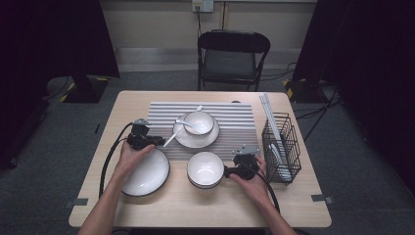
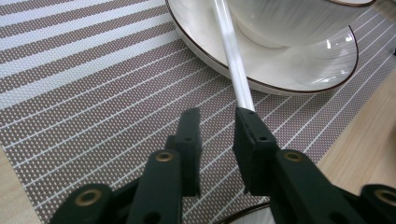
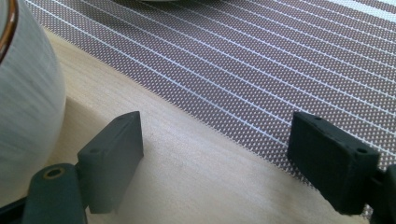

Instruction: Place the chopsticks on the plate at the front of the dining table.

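High view: left hand-held gripper [image 1: 157, 141] sits at the left edge of the striped placemat [image 1: 235, 117], at the tip of a white spoon handle [image 1: 172, 138]. The spoon runs up into a small bowl [image 1: 198, 122] standing on a saucer plate [image 1: 195, 139]. A large plate [image 1: 147, 174] lies on the bench [image 1: 293, 200] under the left hand. Right hand-held gripper [image 1: 227, 172] is just beside a second bowl [image 1: 205, 169]. A wire basket [image 1: 281, 147] stands at the right.

Left gripper view: jaws narrow, a slim gap showing; the spoon handle's [image 2: 233, 60] end meets the right jaw tip, not between the pads.

Right gripper view: jaws wide, bare bench [image 3: 196, 172] between them; bowl wall [image 3: 23, 102] just beside the left jaw.
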`<state>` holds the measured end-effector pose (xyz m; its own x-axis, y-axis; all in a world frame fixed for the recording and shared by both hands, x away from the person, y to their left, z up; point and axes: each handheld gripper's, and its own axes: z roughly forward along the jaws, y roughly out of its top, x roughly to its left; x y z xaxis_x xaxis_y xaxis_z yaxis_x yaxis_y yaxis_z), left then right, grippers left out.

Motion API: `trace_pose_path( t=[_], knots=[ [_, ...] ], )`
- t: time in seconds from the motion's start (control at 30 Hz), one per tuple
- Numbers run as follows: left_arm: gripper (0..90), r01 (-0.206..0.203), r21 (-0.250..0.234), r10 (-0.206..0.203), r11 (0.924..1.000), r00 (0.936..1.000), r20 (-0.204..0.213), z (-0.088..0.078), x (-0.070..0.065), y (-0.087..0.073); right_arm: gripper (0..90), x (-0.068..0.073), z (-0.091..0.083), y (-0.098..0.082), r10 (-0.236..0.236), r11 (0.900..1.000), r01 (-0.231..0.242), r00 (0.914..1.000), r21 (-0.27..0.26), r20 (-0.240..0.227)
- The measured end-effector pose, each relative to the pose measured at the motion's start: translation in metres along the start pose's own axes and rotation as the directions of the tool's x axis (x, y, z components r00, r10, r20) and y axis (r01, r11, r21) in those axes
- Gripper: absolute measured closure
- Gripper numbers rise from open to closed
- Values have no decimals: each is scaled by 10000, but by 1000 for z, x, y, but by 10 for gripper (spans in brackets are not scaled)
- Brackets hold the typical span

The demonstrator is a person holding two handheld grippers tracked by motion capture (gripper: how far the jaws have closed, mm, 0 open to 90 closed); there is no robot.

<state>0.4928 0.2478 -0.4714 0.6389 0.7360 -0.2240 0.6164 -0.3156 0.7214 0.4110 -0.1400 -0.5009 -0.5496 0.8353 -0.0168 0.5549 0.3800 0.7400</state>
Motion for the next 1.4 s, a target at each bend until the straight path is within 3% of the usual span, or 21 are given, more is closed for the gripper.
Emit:
trace_pose_path(
  t=[0.2, 0.53, 0.6, 1.0, 1.17, 1.23, 1.4],
  knots=[
    [657, -236, 104, 237, 9997, 9997, -48, 2, -3, 0, 174, 0, 0, 0, -2, 10000, 2, 10000, 0, 1],
    [548, -233, 220, 237, 9995, 9996, -167, 6, -9, 0, 174, 0, 0, 0, 0, 10000, 0, 10000, 0, 0],
    [536, -432, 292, 437, 9986, 9989, -164, 5, -9, 1, 174, 0, 0, 0, -7, 10000, 7, 10000, -2, 0],
    [439, -43, 153, 47, 9999, 9997, -240, 7, -11, 1, 174, 0, 0, 0, 5, 10000, -5, 10000, -1, -1],
    [381, -143, 172, 146, 9998, 9997, -175, 9, -16, 2, 174, 0, 0, 0, 3, 10000, -3, 10000, -2, 5],
    [332, -254, 224, 263, 9994, 9986, -451, 9, -18, 3, 174, 0, 0, 0, 18, 10000, -18, 10000, 5, 6],
    [309, -310, 357, 328, 9989, 9981, -515, 10, -19, 3, 174, 0, 0, 0, 17, 10000, -17, 10000, 4, 6]
  ],
)
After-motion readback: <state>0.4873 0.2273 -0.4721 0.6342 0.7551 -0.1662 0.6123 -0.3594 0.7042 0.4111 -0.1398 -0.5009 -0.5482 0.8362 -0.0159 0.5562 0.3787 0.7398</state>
